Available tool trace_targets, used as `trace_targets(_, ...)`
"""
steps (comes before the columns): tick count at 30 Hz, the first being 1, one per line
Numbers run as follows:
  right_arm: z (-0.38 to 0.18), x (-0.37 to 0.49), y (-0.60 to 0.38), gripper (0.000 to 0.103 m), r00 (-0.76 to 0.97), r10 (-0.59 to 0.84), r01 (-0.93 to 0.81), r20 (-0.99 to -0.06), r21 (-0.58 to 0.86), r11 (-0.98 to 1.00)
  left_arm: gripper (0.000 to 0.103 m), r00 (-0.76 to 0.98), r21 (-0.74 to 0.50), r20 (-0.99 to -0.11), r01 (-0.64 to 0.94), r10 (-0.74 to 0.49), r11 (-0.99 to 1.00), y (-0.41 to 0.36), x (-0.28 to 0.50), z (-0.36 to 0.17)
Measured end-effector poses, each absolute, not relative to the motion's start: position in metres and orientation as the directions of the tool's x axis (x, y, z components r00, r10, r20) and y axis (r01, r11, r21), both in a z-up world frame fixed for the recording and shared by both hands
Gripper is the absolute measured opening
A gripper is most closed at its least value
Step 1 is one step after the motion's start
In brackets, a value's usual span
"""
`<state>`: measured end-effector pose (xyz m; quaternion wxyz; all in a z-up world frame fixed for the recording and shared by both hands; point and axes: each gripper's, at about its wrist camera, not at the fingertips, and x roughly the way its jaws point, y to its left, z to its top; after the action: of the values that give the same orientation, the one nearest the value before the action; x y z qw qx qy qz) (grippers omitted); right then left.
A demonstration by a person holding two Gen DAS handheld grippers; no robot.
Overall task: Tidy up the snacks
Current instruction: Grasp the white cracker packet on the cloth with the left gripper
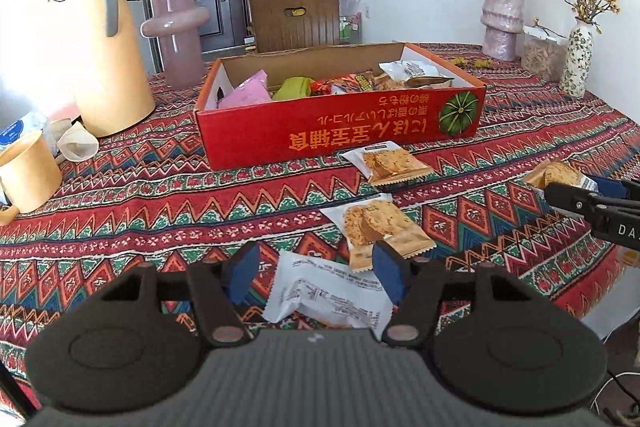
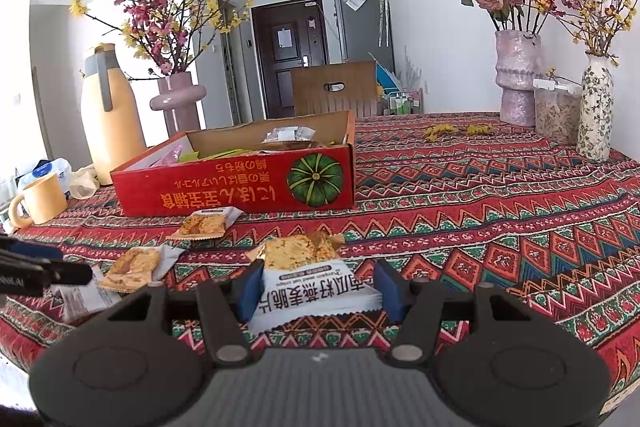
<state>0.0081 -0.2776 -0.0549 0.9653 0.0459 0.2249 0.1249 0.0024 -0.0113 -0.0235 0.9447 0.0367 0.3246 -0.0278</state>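
Observation:
A red cardboard box (image 1: 340,131) holding several snack packets stands mid-table; it also shows in the right wrist view (image 2: 240,187). My left gripper (image 1: 316,273) is open, its blue pads on either side of a white packet (image 1: 332,297) lying face down. Two biscuit packets (image 1: 376,227) (image 1: 388,163) lie between it and the box. My right gripper (image 2: 320,287) is open around a white and gold snack packet (image 2: 312,275) on the cloth; whether the pads touch it is unclear. That packet also shows in the left wrist view (image 1: 560,177).
A yellow thermos jug (image 1: 104,55), a yellow mug (image 1: 26,171) and crumpled wrappers stand at the left. Vases with flowers (image 1: 502,19) (image 1: 576,59) and a clear jar (image 1: 542,51) stand at the back right. A wooden chair (image 1: 294,17) is behind the box.

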Motion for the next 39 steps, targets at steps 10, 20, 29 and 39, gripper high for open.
trace_targets(10, -0.055, 0.007, -0.277, 0.058, 0.866, 0.265, -0.226, -0.423, 0.142, 0.964, 0.102, 0.752, 0.093, -0.658, 0.142, -0.046, 0.986, -0.023, 0.008, -0.045)
trace_targets(20, -0.057, 0.008, -0.277, 0.058, 0.862, 0.269, -0.228, -0.429, 0.145, 0.963, 0.066, 0.763, 0.044, -0.641, 0.148, -0.086, 0.988, -0.006, 0.004, -0.055)
trace_targets(29, -0.057, 0.008, -0.273, 0.058, 0.860, 0.273, -0.235, -0.432, 0.141, 0.962, 0.037, 0.788, 0.036, -0.609, 0.140, -0.089, 0.990, 0.007, -0.006, -0.042)
trace_targets(39, -0.058, 0.010, -0.273, 0.058, 0.857, 0.275, -0.238, -0.435, 0.139, 0.961, 0.081, 0.794, 0.003, -0.593, 0.164, -0.130, 0.986, 0.008, -0.010, -0.039)
